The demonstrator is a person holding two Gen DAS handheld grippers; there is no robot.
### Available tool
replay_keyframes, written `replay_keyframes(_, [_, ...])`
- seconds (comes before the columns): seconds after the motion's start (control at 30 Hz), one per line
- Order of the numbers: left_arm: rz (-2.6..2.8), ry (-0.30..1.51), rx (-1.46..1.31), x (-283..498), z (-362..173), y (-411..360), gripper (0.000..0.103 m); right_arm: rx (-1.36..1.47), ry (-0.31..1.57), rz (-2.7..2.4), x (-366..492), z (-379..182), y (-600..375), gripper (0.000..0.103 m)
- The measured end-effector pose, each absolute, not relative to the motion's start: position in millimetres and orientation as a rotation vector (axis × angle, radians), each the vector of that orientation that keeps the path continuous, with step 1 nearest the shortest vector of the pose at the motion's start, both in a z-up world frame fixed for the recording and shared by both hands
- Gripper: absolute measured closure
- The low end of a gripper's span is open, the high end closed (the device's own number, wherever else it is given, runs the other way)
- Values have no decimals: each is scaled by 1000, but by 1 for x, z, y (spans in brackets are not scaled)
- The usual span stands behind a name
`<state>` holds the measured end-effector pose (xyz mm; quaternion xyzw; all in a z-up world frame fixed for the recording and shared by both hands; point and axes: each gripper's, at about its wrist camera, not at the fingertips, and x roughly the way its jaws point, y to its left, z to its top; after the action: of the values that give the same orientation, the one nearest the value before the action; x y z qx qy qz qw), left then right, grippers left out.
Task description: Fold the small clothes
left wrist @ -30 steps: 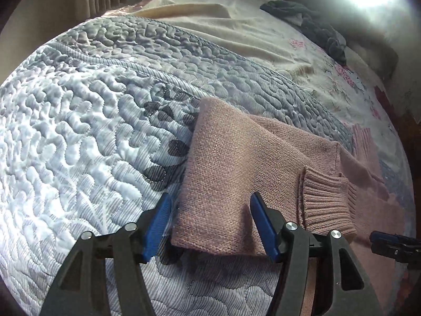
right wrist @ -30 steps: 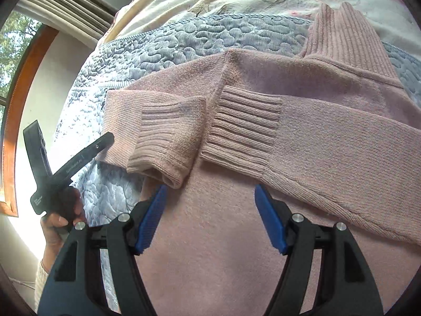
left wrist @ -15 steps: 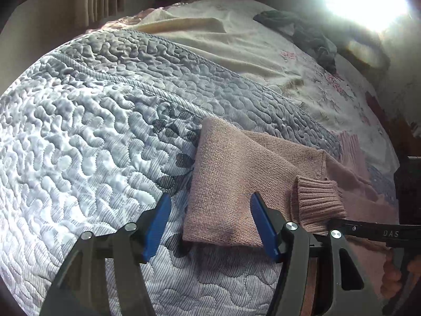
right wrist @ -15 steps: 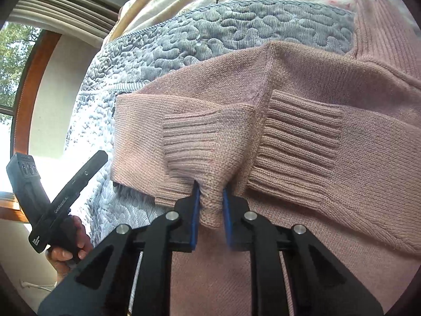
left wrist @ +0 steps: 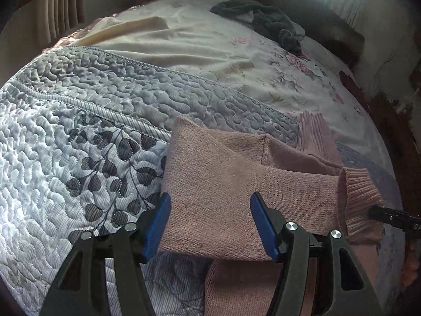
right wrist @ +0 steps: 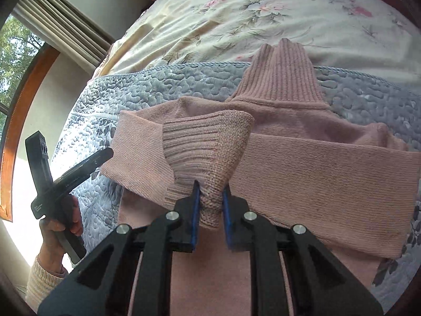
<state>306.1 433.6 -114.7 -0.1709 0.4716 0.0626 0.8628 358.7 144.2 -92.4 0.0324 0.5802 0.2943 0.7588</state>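
A pink knitted sweater lies on the grey quilted bedspread, its ribbed collar pointing away from me. My right gripper is shut on the ribbed cuff of the left sleeve and holds it lifted above the sweater's body. The same cuff shows raised at the right of the left wrist view. My left gripper stands open, its blue pads on either side of the folded sleeve's near edge, not closed on it.
A dark garment lies crumpled far back on the floral sheet. A person's hand holds the left gripper's handle at the bed's left edge. A window and curtain are beyond it.
My right gripper closed on the left sleeve's cuff and has lifted it up and toward the sweater's middle. The left gripper stayed open by the sleeve's fold.
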Motion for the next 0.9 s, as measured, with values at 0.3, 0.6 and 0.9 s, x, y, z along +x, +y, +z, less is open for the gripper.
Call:
replay_keyframes(0.3, [94,1101,-273,334,-157,379,40,110,1339,486,374,-144,85,88])
replay_keyframes(0.6, [80,1094,-298,332,-150,385,36,-21,1275,382,364,-140,85,69])
replay_keyframes(0.9, [13,1087,-319,341,-143,364,36,-303,1258,423,352,-146,160,50])
